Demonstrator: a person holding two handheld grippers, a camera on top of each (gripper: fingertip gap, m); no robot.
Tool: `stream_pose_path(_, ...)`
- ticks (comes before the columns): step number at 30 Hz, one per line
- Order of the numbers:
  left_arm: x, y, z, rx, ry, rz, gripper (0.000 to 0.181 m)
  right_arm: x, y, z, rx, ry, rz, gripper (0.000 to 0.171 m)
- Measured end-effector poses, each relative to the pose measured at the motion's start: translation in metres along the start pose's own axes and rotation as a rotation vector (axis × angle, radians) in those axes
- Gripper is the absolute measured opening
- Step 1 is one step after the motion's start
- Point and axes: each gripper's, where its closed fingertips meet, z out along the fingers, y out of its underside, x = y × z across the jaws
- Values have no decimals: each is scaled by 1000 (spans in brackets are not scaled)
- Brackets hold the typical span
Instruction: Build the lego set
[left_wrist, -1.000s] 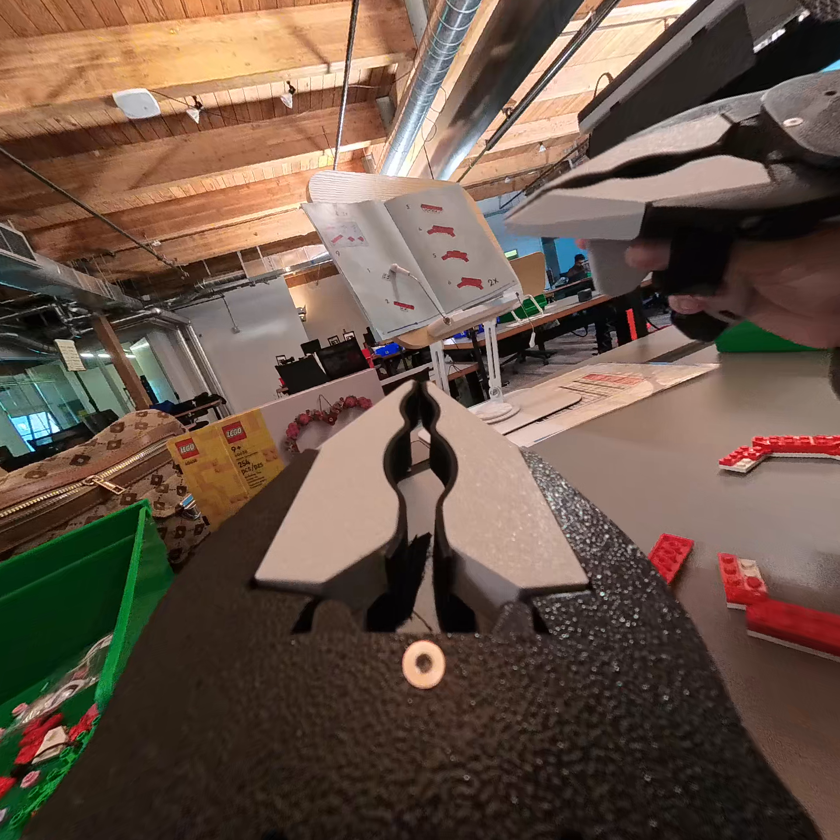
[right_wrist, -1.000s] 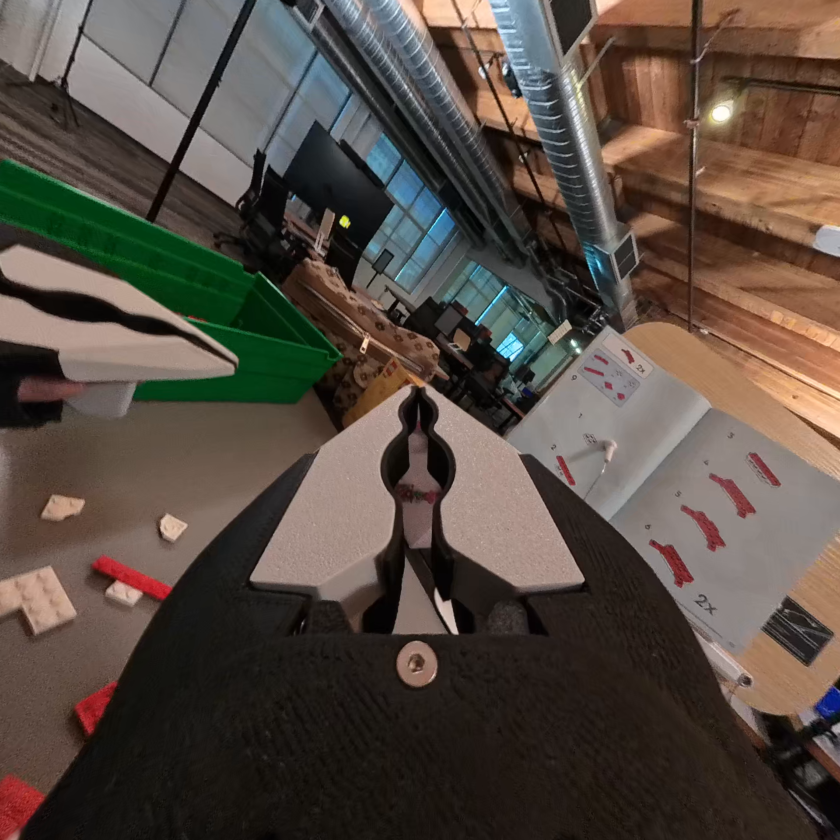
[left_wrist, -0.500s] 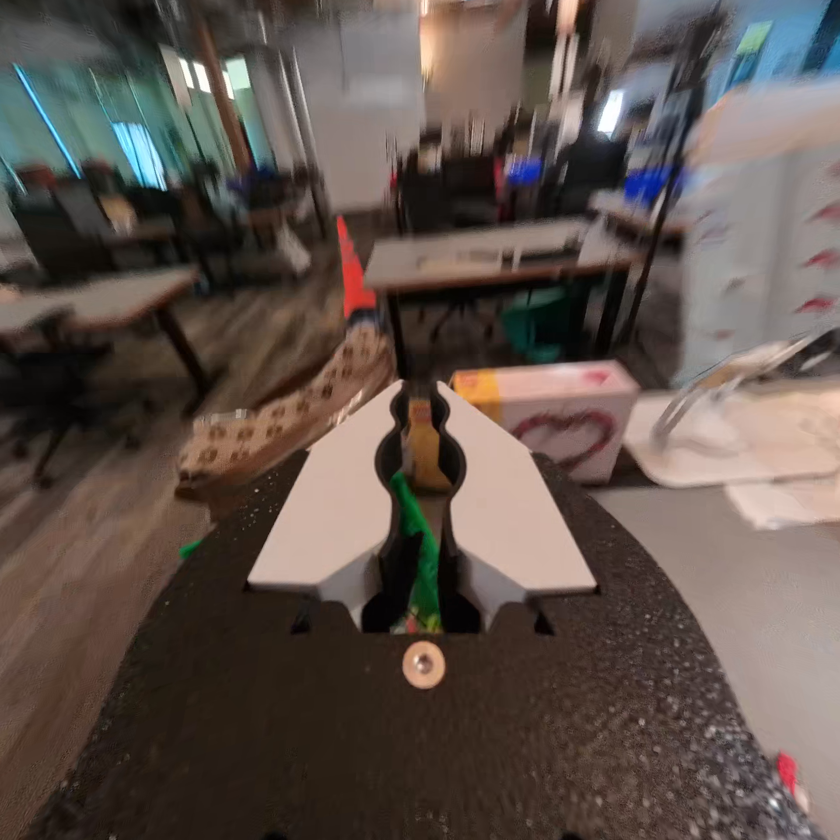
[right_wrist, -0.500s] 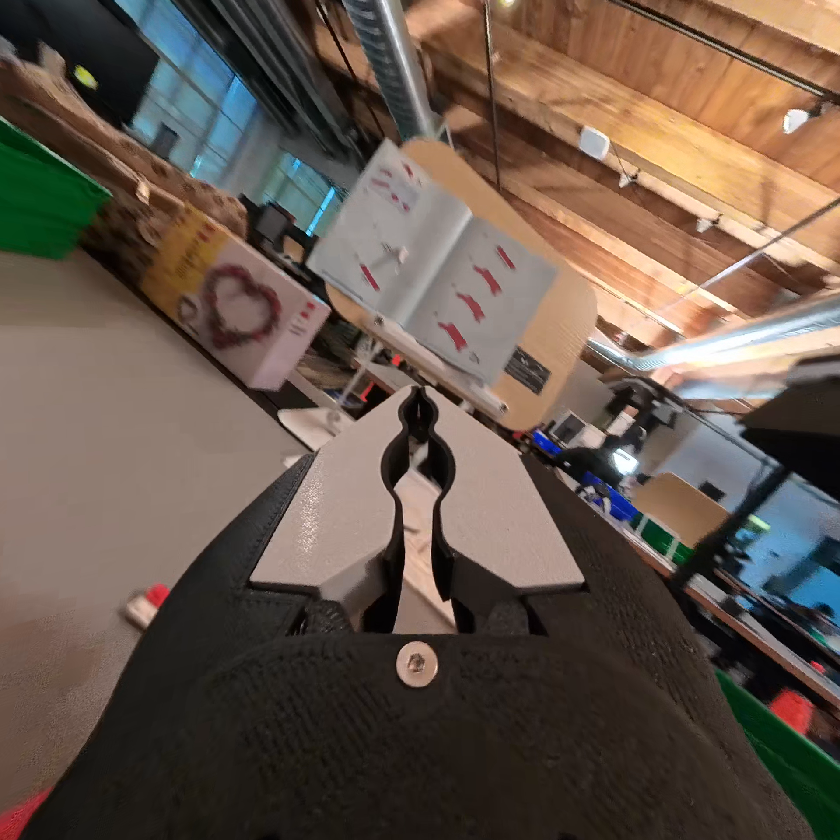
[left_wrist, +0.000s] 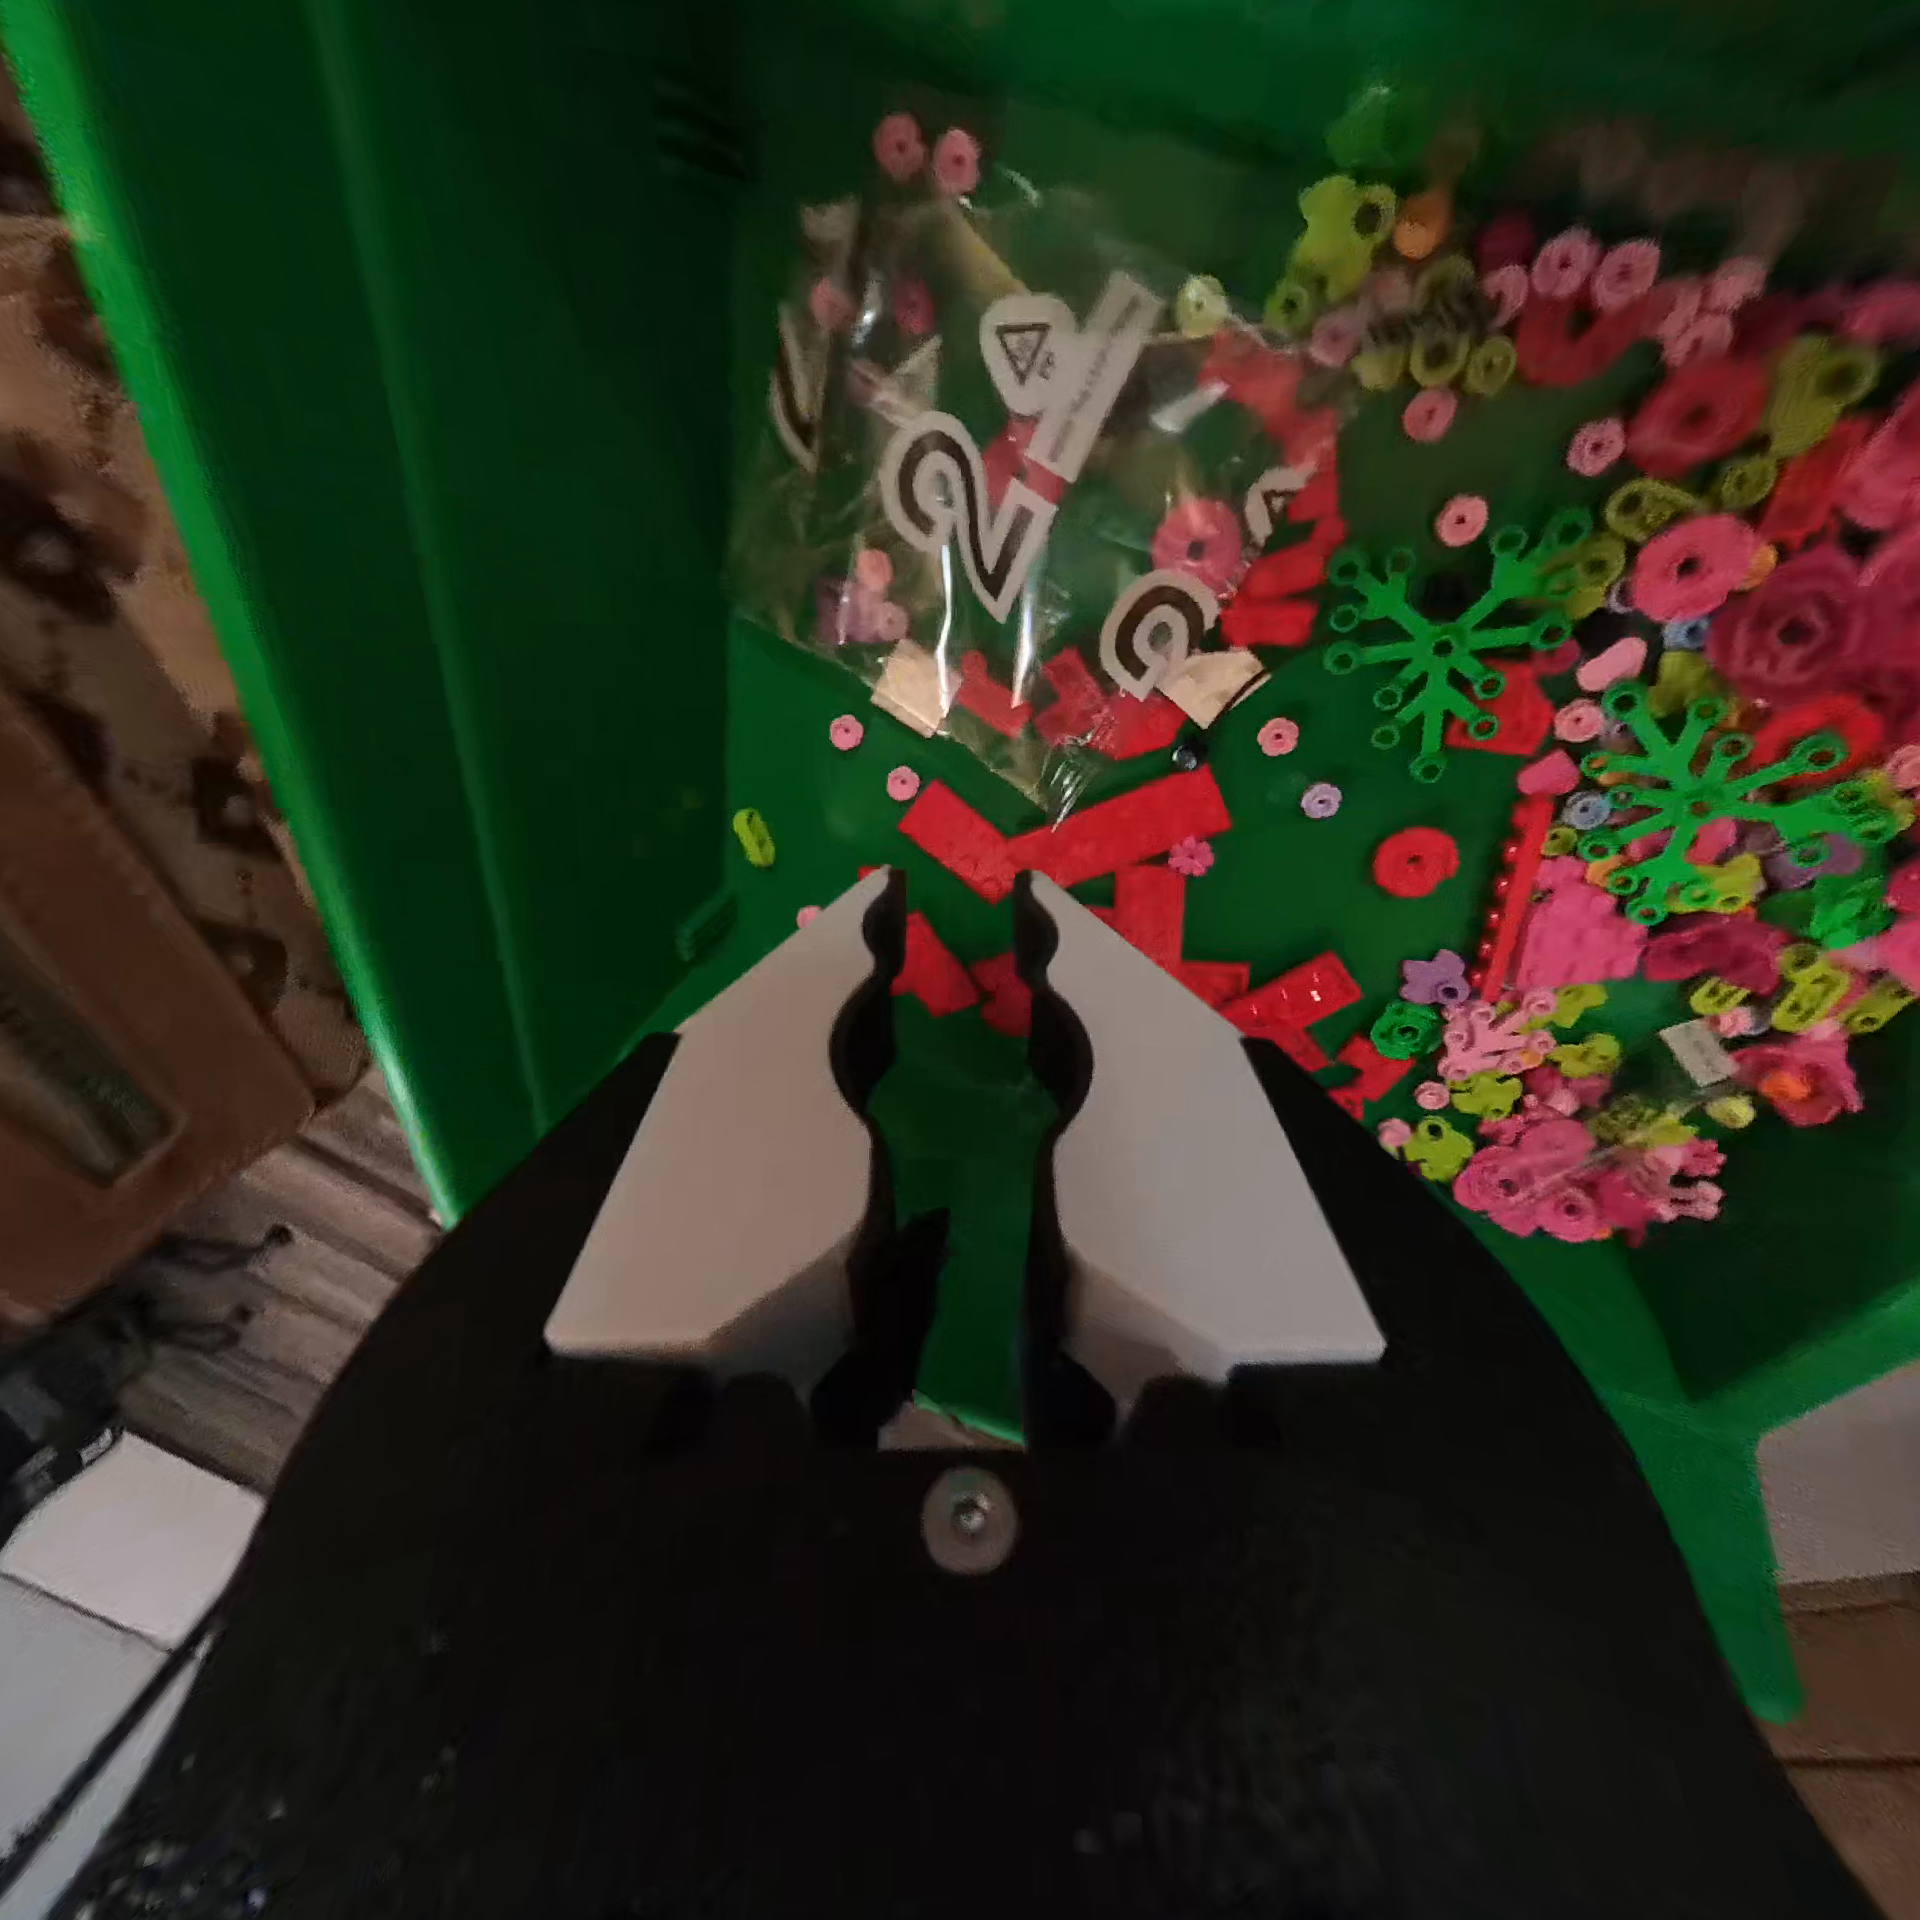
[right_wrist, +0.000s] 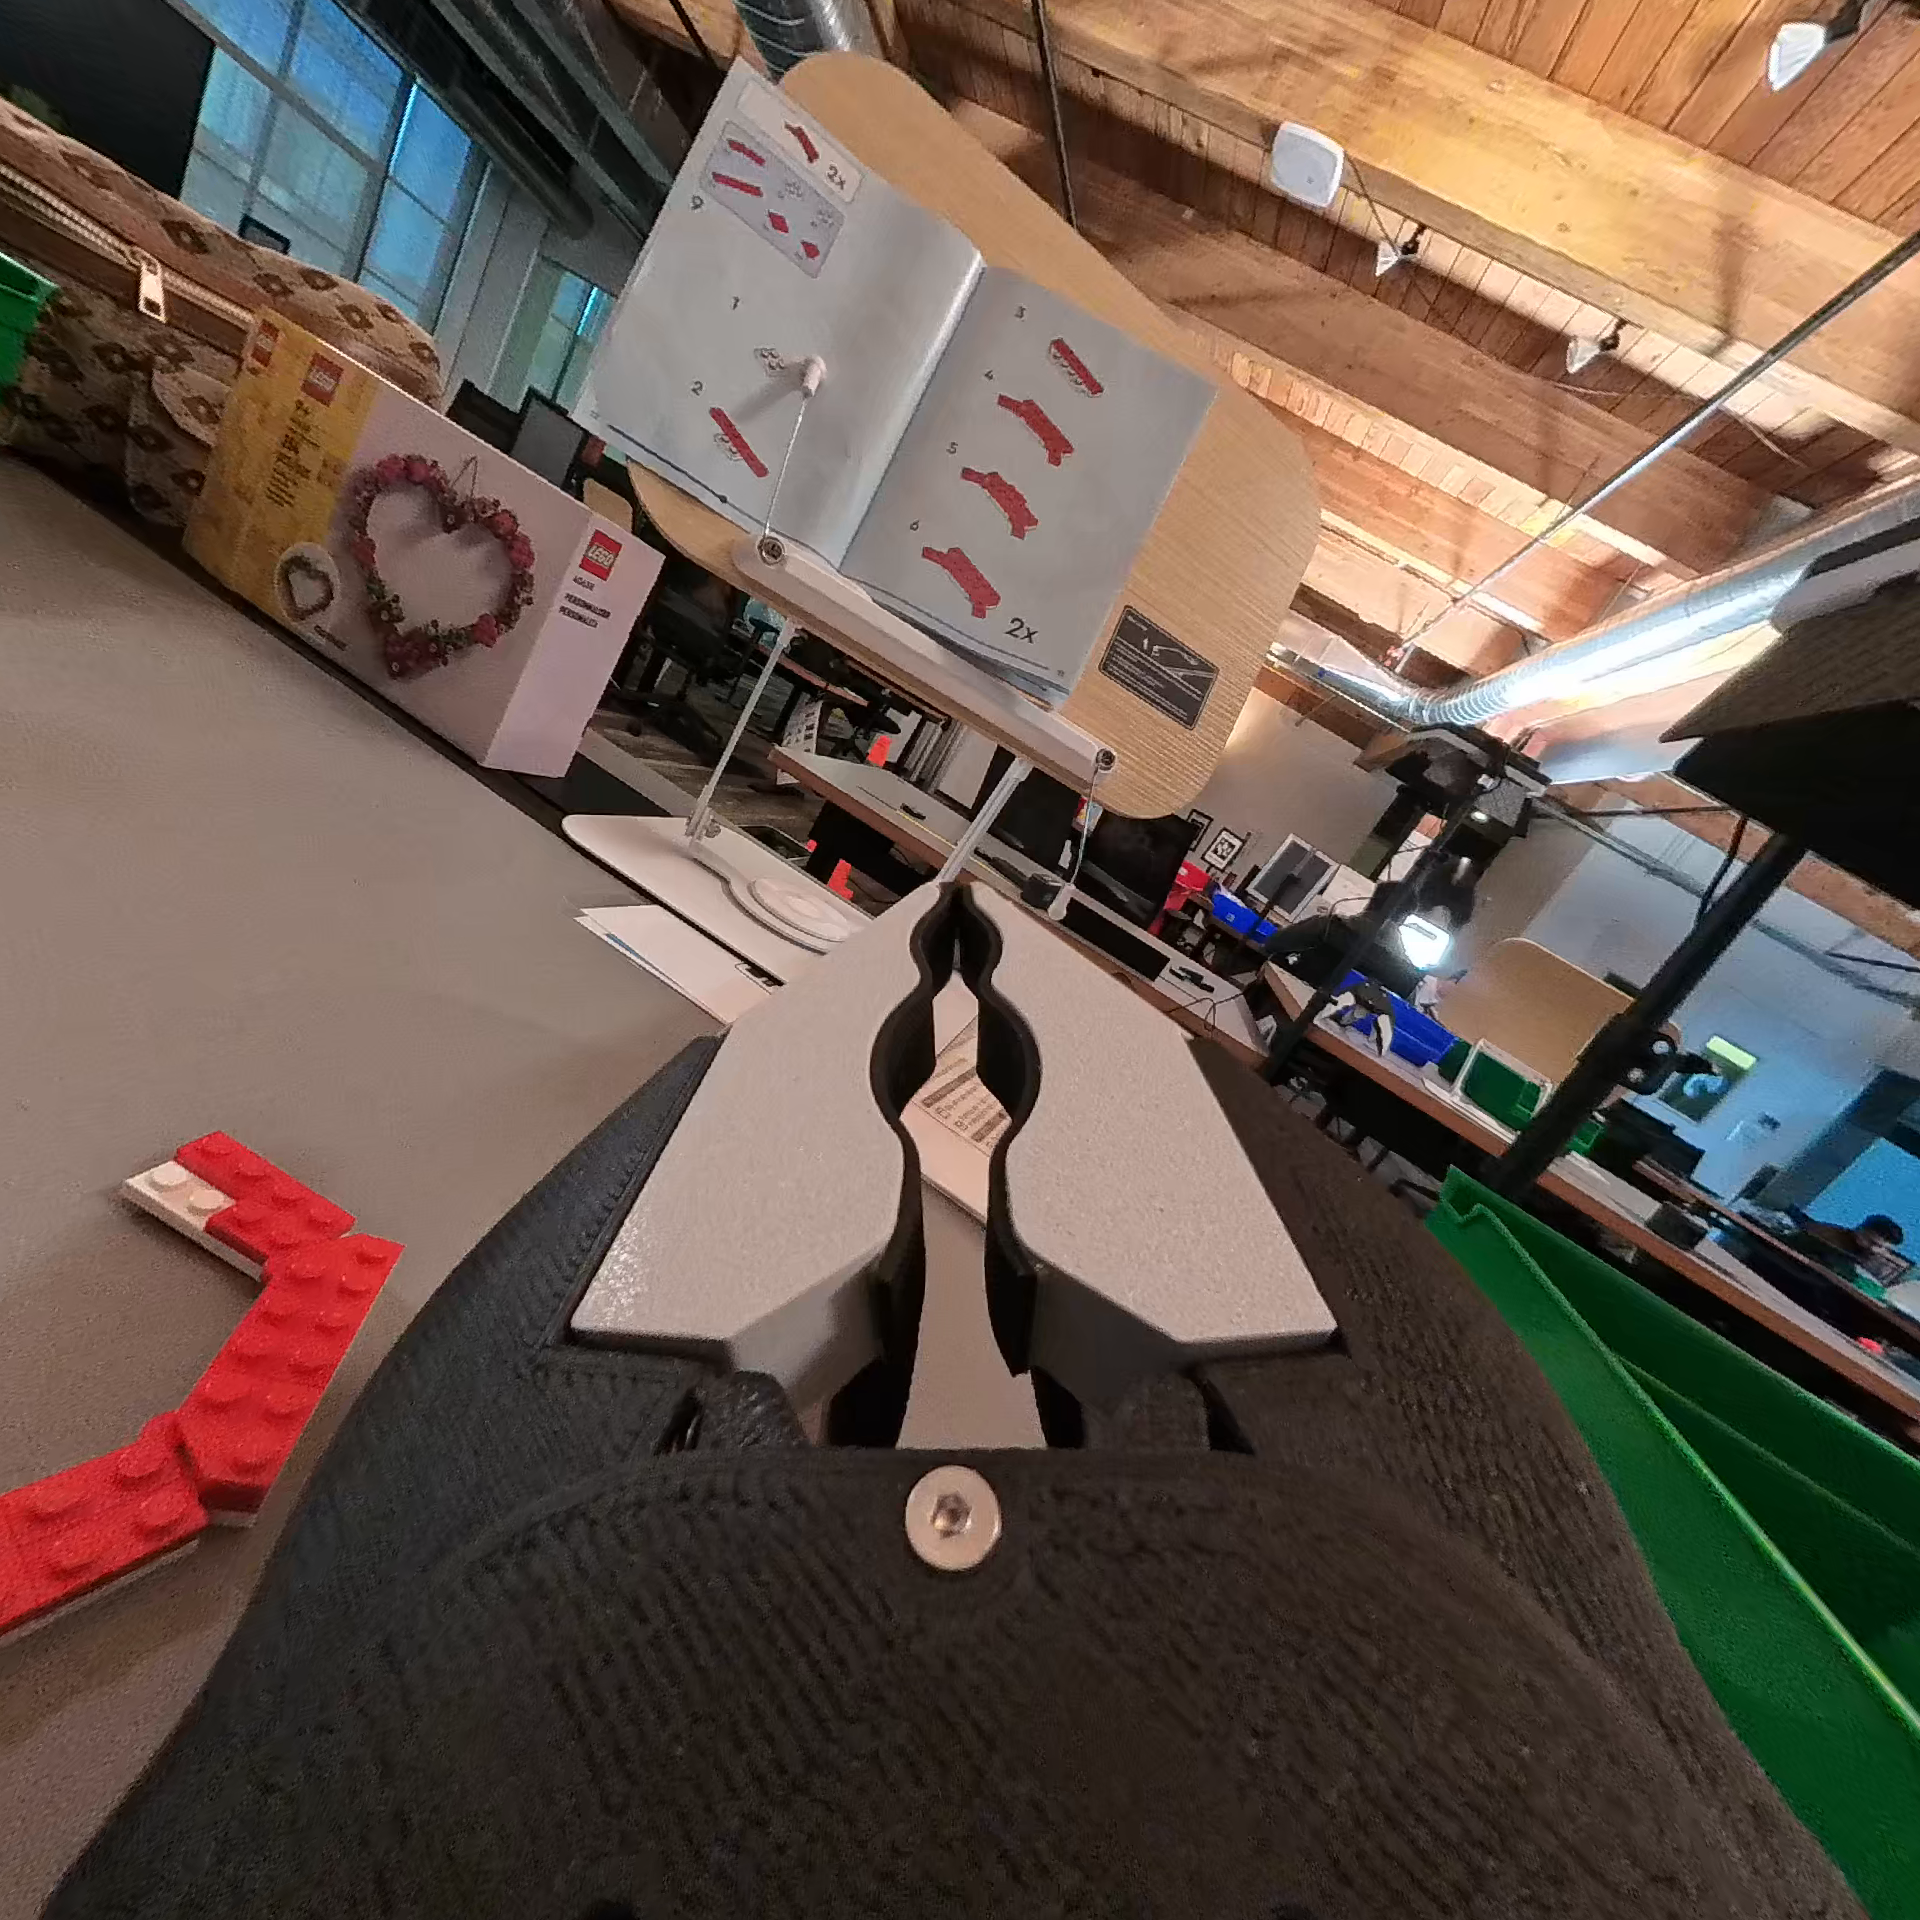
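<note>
My left gripper (left_wrist: 956, 888) points down into a green bin (left_wrist: 468, 520), and its jaws stand a little apart and empty. Just beyond its tips lie loose red plates (left_wrist: 1091, 831). A clear plastic bag (left_wrist: 997, 499) of parts leans in the bin's corner. Green leaf pieces (left_wrist: 1444, 644) and a heap of pink and lime flower parts (left_wrist: 1766, 582) fill the right side. My right gripper (right_wrist: 951, 899) is shut and empty, low over the grey table (right_wrist: 260, 883). A red angled plate assembly (right_wrist: 239, 1351) with a white plate at its end lies to its left.
An open instruction booklet (right_wrist: 883, 416) stands on a wooden stand behind the table. The set's box (right_wrist: 416, 561) and a patterned bag (right_wrist: 125, 343) are at the far left. Another green bin (right_wrist: 1714, 1507) is to the right of my right gripper. Some 65 centimeters of space lies between my two pairs of fingers.
My left gripper swung from facing the booklet down into the green bin, and its jaws parted. My right gripper turned to face the booklet and dropped low over the table.
</note>
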Motion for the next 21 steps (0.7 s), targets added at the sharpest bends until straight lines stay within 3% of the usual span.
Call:
stream_pose_path(5,-8,-10,18,72,16,72,20,0,3,1,-13,-3,7,0)
stream_pose_path(14,-17,-6,41,22,48,168,16,-5,7,4,-37,-24,-5,0)
stream_pose_path(21,-16,-13,47,27,40,251,24,-4,12,6,-52,-32,23,0)
